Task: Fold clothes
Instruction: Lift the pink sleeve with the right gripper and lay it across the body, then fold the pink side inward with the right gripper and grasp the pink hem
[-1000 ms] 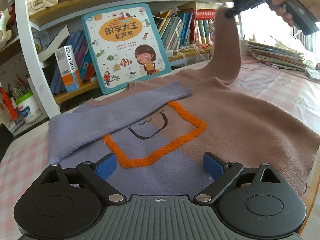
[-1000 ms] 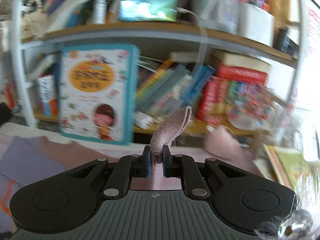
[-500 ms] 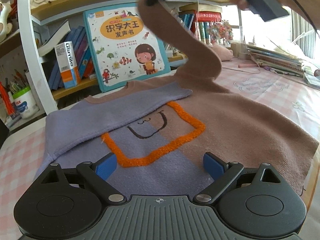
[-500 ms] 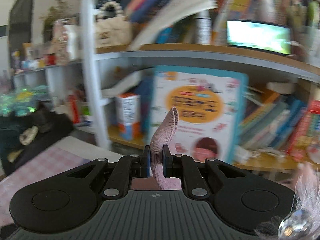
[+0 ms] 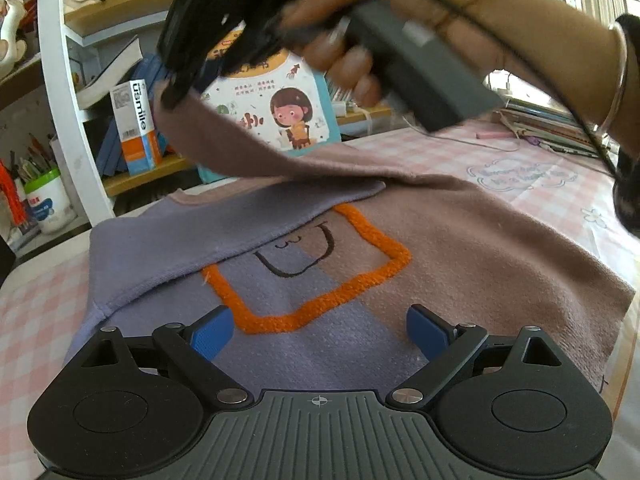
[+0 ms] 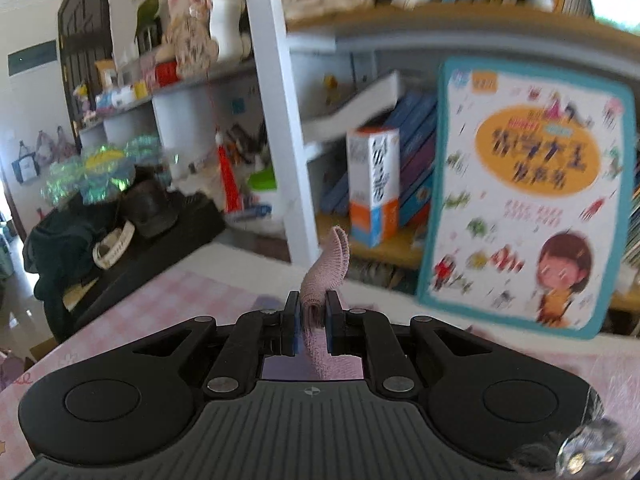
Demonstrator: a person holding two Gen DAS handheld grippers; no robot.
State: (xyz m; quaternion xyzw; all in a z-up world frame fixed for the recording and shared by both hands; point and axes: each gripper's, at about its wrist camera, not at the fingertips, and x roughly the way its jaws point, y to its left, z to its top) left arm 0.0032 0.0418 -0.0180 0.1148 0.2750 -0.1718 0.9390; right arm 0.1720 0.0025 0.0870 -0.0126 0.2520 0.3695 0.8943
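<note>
Here, one sweater (image 5: pixel 460 256), two hand-held grippers: right hand-held gripper (image 6: pixel 311 322) pinching its sleeve (image 6: pixel 326 264).

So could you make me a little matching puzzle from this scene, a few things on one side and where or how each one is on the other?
Things:
1. brown sleeve
2. purple sleeve
3. left gripper
4. picture book

States:
a. open, above the sweater's hem
b. standing against the bookshelf
c. folded flat across the chest
d. lifted in the air, pinched by the right gripper

Pairs: 1-d, 2-c, 3-a, 4-b
</note>
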